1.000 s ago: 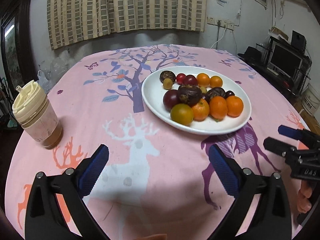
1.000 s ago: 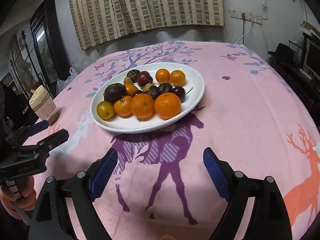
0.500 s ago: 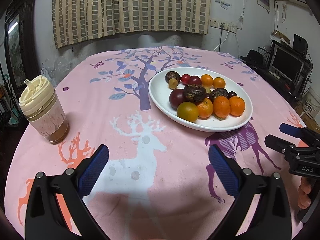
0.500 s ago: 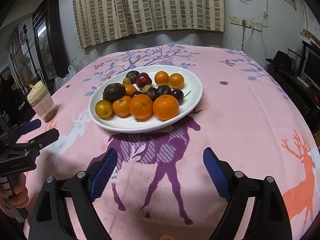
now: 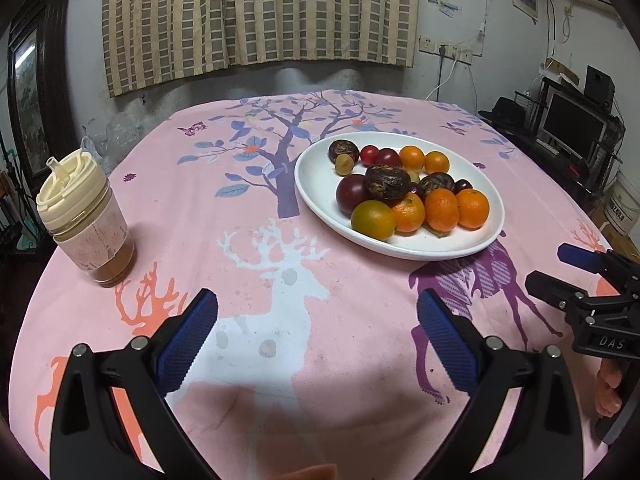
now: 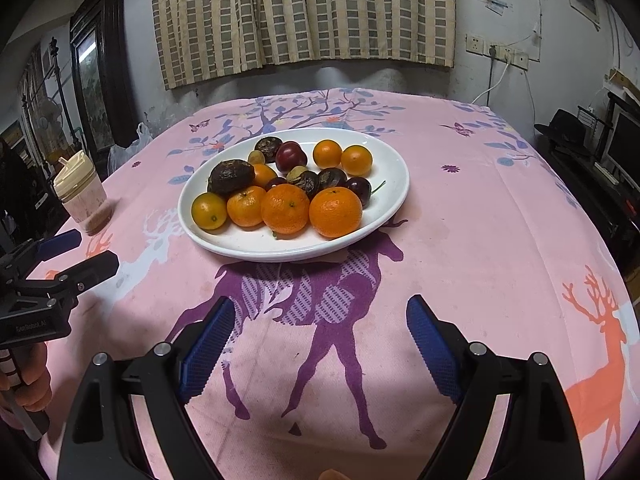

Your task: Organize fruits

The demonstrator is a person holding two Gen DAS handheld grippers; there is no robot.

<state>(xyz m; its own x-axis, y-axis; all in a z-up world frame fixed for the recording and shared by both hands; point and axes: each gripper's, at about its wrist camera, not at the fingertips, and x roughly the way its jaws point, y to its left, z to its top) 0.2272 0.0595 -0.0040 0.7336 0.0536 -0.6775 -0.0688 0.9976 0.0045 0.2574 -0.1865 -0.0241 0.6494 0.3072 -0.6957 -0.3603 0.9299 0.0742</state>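
Note:
A white oval plate (image 5: 316,192) (image 6: 394,188) sits on the pink tablecloth and holds several fruits: orange tangerines (image 5: 472,208) (image 6: 335,212), a yellow-green citrus (image 5: 373,219) (image 6: 209,211), wrinkled dark passion fruits (image 5: 387,182) (image 6: 231,176), dark plums (image 6: 291,156) and small cherry tomatoes (image 5: 369,154). My left gripper (image 5: 318,330) is open and empty, above the cloth short of the plate. My right gripper (image 6: 320,334) is open and empty, also short of the plate. Each gripper shows in the other's view: the left (image 6: 74,254), the right (image 5: 560,270).
A lidded plastic cup with a brownish drink (image 5: 86,220) (image 6: 82,192) stands near the table's left edge. The round table drops off on all sides. A monitor and shelving (image 5: 576,124) stand at the right, a dark cabinet (image 6: 96,68) at the left.
Both grippers have drawn back and lifted a little, so the plate looks farther away. Both stay open. The fruits have not moved.

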